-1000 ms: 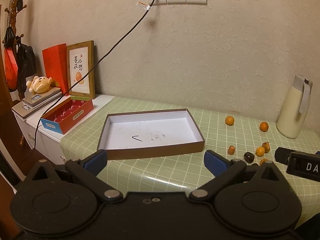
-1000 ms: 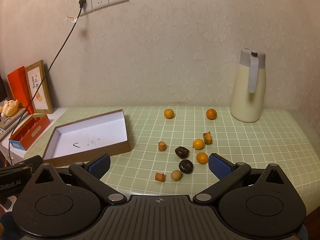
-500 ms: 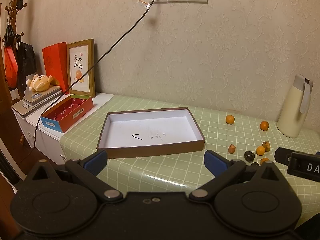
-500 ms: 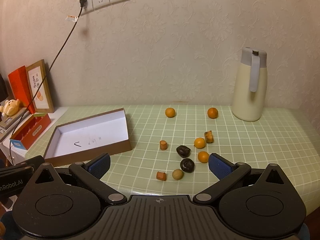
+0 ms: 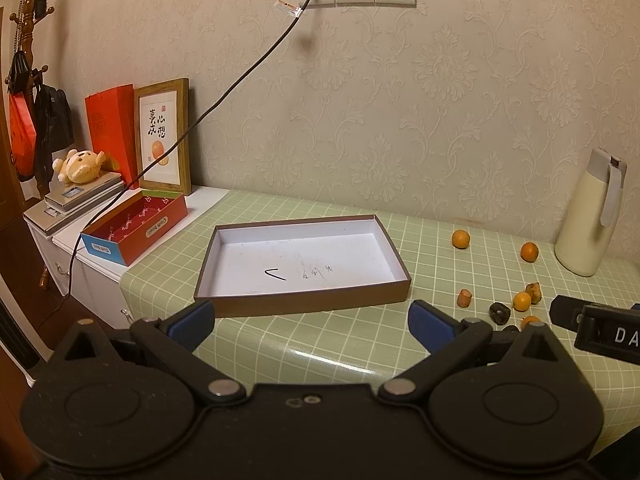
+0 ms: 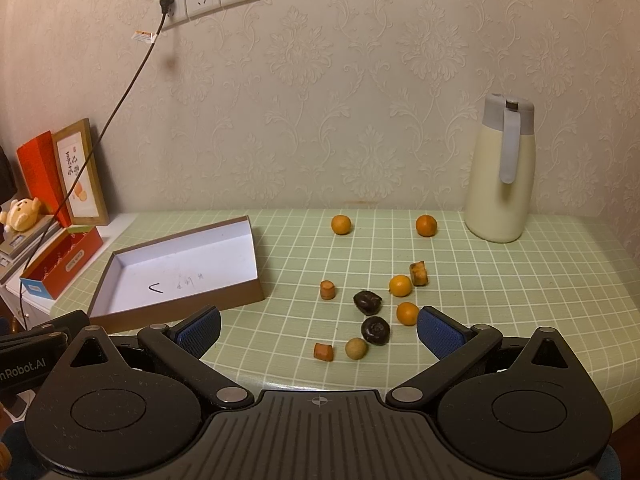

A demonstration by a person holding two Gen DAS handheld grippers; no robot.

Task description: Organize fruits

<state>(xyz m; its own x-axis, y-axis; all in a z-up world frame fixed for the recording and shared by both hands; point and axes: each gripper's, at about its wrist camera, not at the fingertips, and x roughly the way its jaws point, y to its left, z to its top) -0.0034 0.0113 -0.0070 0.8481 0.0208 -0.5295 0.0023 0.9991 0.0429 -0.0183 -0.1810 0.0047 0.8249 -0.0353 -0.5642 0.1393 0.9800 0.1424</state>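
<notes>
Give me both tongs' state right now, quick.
Left tongs: open, holding nothing.
Right tongs: open, holding nothing, fruits untouched on the table.

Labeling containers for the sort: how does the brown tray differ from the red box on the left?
The brown tray is wide and shallow with a white floor bearing pen marks; the red box is narrower and deeper, lined in patterned red, with a blue end. The brown tray lies on the green checked tablecloth; the red box sits off it, on the white cabinet beside. Both are open-topped rectangles holding no fruit.
</notes>
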